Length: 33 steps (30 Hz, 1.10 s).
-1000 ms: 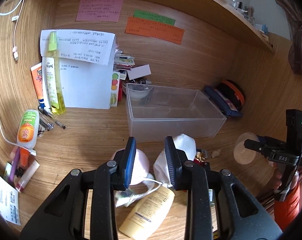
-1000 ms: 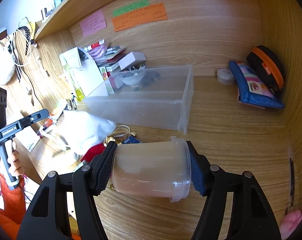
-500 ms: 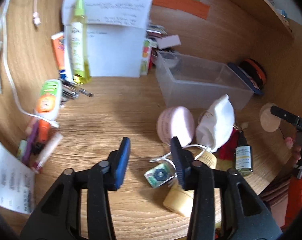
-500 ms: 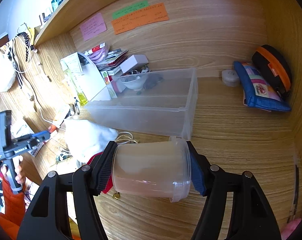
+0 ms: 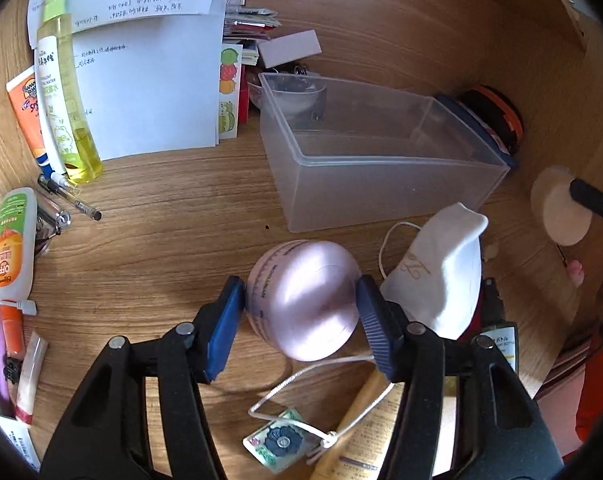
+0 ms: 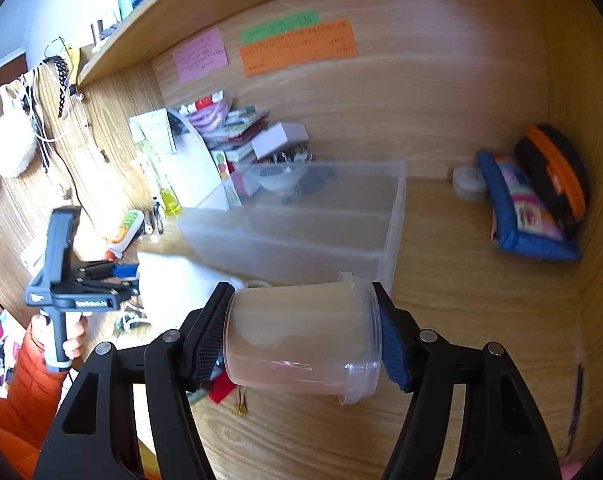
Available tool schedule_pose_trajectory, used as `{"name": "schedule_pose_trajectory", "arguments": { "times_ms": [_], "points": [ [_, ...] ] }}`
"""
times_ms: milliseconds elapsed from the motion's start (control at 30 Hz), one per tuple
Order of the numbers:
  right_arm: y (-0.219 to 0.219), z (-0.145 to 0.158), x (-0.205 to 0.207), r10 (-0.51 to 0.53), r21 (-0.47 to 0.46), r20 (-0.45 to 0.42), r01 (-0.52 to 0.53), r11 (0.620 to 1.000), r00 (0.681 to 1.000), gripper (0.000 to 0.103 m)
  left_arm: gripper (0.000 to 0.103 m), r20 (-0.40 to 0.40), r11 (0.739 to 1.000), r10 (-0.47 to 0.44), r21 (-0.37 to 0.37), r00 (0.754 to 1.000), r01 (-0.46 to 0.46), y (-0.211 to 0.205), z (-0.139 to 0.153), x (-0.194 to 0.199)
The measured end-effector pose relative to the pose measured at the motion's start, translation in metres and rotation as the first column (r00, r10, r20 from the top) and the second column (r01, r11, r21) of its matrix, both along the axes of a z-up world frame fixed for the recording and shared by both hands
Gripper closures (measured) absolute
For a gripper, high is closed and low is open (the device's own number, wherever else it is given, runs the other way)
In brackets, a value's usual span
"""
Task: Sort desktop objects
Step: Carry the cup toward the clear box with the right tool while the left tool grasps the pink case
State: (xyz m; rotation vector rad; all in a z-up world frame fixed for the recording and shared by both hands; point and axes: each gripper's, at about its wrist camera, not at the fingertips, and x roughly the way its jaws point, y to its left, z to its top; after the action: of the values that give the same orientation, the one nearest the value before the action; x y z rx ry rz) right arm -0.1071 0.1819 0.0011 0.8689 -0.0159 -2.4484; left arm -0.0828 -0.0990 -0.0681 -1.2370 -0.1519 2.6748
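A: Left tongs (image 5: 301,312): state?
B: Set wide, one blue pad against each flank of pink round jar (image 5: 303,300). Contact on both sides; reads as gripped. Whether lifted off worktop (image 5: 173,240) or resting on it: cannot tell.

A: Right tongs (image 6: 301,340)?
B: Spread about as wide, clamped end to end on clear lidded tub (image 6: 301,340), tub lying sideways between pads, held above worktop, nearly in front of near corner of clear bin (image 6: 301,220).

A: Just beside left tongs?
B: White pouch (image 5: 441,272) immediately right of pink jar, touching or nearly. White cord and small floral packet (image 5: 277,444) below pads; cream tube (image 5: 361,432) under right arm of tongs; small dropper bottle (image 5: 499,344) further right.

A: Further out?
B: Bin ahead and right of left tongs; only a small bowl (image 5: 293,96) and a dark item visible at far end, rest bare. Well left: yellow spray bottle (image 5: 61,80), orange tube, pens, glue bottle (image 5: 11,244), papers. Pencil cases beyond bin, far right.

A: Progress?
B: Early, by judgement. Almost nothing binned; two items in hand, neither yet over bin. Most clutter unsorted on worktop.
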Motion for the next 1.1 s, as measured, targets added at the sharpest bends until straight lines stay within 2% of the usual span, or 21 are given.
{"name": "schedule_pose_trajectory", "arguments": {
  "times_ms": [100,200,233,300,433,567,700,900,1100],
  "points": [
    [-0.005,0.012,-0.004,0.005,0.008,-0.028,-0.005,1.0,1.0,0.04,0.05,0.01,1.0,-0.017,0.016,1.0,0.017,0.002,-0.003,-0.005],
    [-0.013,0.019,-0.012,0.017,0.018,-0.043,-0.017,1.0,0.999,0.04,0.051,0.056,0.999,-0.05,0.023,0.997,0.049,0.007,-0.011,-0.019],
    [-0.015,0.02,-0.014,0.018,0.018,-0.047,-0.017,1.0,0.999,0.04,0.053,0.066,0.999,-0.047,0.009,0.997,0.046,0.008,-0.013,-0.023],
    [-0.023,0.021,-0.019,0.029,0.03,-0.049,-0.028,0.999,0.998,0.04,0.063,0.09,0.999,-0.043,-0.014,0.995,0.045,0.01,-0.016,-0.033],
    [-0.034,0.02,-0.029,0.048,0.046,-0.042,-0.046,0.998,0.998,0.04,0.063,0.102,0.998,-0.052,-0.018,0.993,0.054,0.009,-0.016,-0.041],
    [-0.04,0.023,-0.041,0.055,0.045,-0.042,-0.054,0.998,0.998,0.04,0.063,0.064,0.997,-0.012,-0.079,0.998,0.017,0.007,-0.013,-0.035],
    [-0.046,0.032,-0.054,0.067,0.049,-0.049,-0.065,0.997,0.997,0.04,0.063,0.024,0.997,0.027,-0.067,0.999,-0.025,-0.01,-0.004,-0.026],
    [-0.057,0.036,-0.073,0.078,0.072,-0.05,-0.074,0.995,0.996,0.04,0.063,-0.044,0.994,0.079,-0.068,0.996,-0.082,-0.031,0.027,-0.016],
    [-0.064,0.037,-0.089,0.084,0.092,-0.045,-0.08,0.993,0.995,0.04,0.063,-0.103,0.996,0.064,-0.047,0.993,-0.069,-0.032,0.057,-0.026]
  ]
}}
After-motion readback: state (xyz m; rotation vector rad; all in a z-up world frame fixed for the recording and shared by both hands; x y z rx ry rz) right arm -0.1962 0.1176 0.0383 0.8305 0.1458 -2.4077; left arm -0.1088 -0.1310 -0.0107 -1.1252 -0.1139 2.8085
